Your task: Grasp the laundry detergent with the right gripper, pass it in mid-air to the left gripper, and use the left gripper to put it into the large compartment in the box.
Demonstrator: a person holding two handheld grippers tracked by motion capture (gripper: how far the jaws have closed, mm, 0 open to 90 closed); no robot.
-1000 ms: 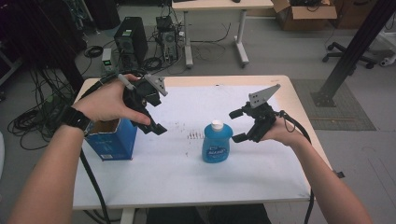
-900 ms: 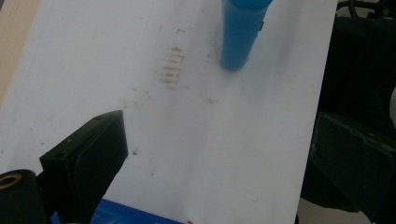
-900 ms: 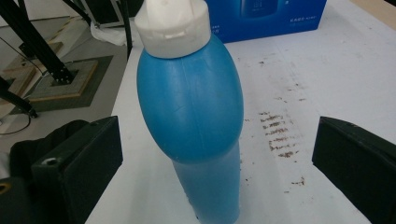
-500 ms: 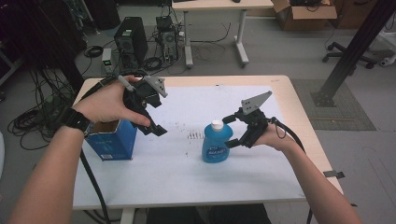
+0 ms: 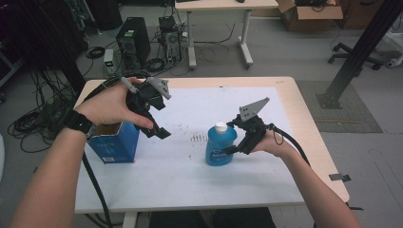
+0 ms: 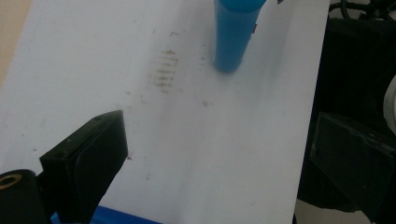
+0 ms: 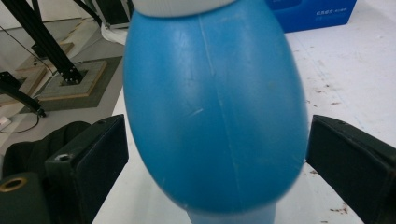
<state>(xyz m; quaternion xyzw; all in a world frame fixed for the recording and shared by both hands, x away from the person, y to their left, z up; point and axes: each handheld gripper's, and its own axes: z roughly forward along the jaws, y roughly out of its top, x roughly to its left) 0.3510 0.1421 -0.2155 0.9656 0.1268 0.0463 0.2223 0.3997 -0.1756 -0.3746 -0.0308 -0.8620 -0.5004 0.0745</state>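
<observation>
Both jaws flank bottle point(image 7: 215, 107), slim gaps

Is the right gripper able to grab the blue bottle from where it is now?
Probably yes. The right gripper already has its jaws on either side of the blue bottle, closing in, with small gaps left at each pad. Nothing stands between them, and the left gripper hangs apart, near the blue box.

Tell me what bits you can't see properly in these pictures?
- Bottle label: too small to read in the high view.
- Bottle top: cut off by the upper edge in both gripper views.
- Inside the box: hidden by the left hand, high view.
- Right gripper pads: small gaps seem left beside the bottle, but blur leaves contact unsure.
</observation>
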